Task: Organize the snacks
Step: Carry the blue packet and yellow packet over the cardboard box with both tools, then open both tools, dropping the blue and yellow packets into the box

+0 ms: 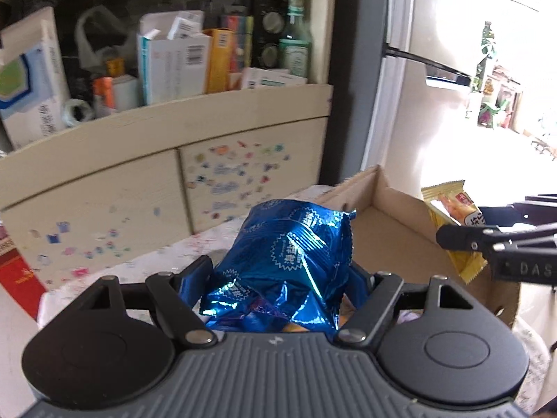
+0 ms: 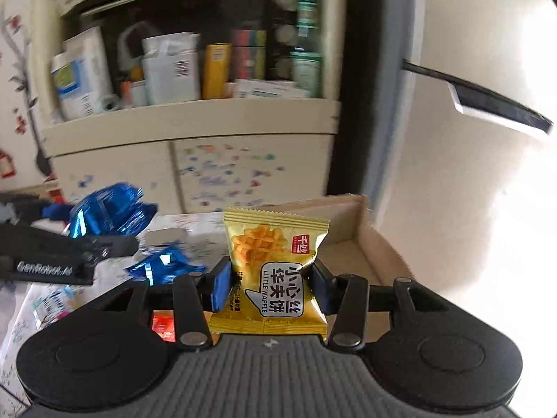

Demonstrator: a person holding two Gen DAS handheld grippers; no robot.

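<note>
Crinkled shiny blue snack packet point(image 1: 289, 261), white starburst labels.

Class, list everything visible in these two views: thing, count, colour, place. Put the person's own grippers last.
blue snack packet: one, shiny blue, held in left gripper
loose blue packets: at least one, blue, on the table
yellow waffle packet: one, yellow, held in right gripper
cardboard box: one, brown, open, on the table
shelf: one, cream, behind, with boxes and a green bottle
left gripper: black, shut
right gripper: black, blue pads, shut
</note>
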